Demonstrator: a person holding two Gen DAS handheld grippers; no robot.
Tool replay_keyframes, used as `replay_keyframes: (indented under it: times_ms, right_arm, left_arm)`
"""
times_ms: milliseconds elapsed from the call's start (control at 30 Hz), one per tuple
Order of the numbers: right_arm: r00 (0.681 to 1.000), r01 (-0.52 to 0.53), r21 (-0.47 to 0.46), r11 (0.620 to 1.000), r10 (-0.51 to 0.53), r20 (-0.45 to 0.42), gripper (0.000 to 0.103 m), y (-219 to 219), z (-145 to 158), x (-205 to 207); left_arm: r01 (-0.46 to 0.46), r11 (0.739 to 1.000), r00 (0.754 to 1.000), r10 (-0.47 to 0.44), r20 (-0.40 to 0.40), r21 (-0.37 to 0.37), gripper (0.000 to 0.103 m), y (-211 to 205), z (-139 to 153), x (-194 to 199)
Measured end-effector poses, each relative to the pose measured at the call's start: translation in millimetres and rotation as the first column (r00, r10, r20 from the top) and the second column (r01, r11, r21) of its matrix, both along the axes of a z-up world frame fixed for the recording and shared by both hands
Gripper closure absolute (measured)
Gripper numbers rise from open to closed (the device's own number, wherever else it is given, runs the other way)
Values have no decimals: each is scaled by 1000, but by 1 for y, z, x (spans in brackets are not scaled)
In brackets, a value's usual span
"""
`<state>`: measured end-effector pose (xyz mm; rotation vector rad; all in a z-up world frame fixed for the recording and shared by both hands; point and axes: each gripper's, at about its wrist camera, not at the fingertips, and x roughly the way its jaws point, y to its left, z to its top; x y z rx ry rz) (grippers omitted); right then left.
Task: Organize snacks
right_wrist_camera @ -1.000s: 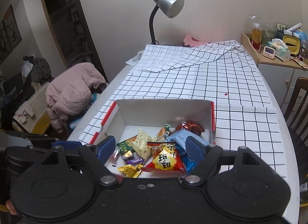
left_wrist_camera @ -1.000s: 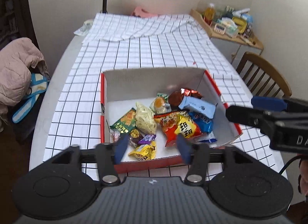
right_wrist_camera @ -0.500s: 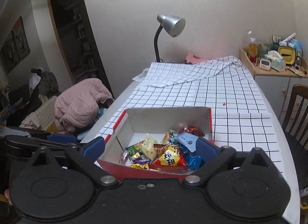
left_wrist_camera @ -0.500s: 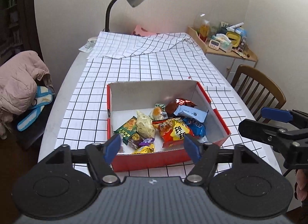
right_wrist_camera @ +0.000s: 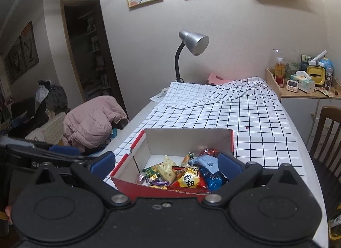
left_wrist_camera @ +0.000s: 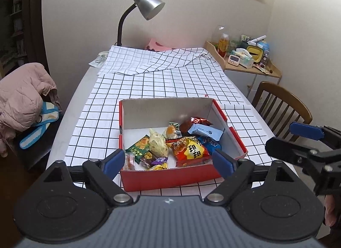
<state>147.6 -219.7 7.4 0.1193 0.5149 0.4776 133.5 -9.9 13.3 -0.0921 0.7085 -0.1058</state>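
Both tongs spread, holding nothing: left tongs (left_wrist_camera: 168, 161), right tongs (right_wrist_camera: 167, 163). Snacks (left_wrist_camera: 187, 148) piled in red box (left_wrist_camera: 170, 178) on checkered surface (left_wrist_camera: 170, 85). Near box wall hides the lowest wrappers; small labels unreadable.

Soft, even indoor light fills both views; its source lies outside the frames. The desk lamp (left_wrist_camera: 147, 9) appears unlit, its metal shade carrying a faint sheen. The checked tablecloth (left_wrist_camera: 170, 85) reads bright and in focus. Shallow shadow gathers inside the red box (left_wrist_camera: 170, 175) along its left wall. Glossy snack wrappers (left_wrist_camera: 189, 150) show small glints. Fisheye distortion bends the walls and the table edges toward the frame borders, with dark vignetting in the corners. In the right wrist view, the doorway (right_wrist_camera: 89, 56) left of the lamp stays dim.
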Motion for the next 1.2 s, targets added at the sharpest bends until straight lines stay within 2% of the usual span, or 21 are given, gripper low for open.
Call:
replay_keyframes:
  times_ms: [567,1200]
  right_arm:
    - [1000,20,41,999,-20,-12,1,-11,0,-7]
    - [1000,23,49,999,-22,-18,1,-9,0,-12]
  left_arm:
    - [-23,999,999,22,36,28,13,-10,10,-13]
    - [-34,999,999,34,8,0,13,-7,9,-17]
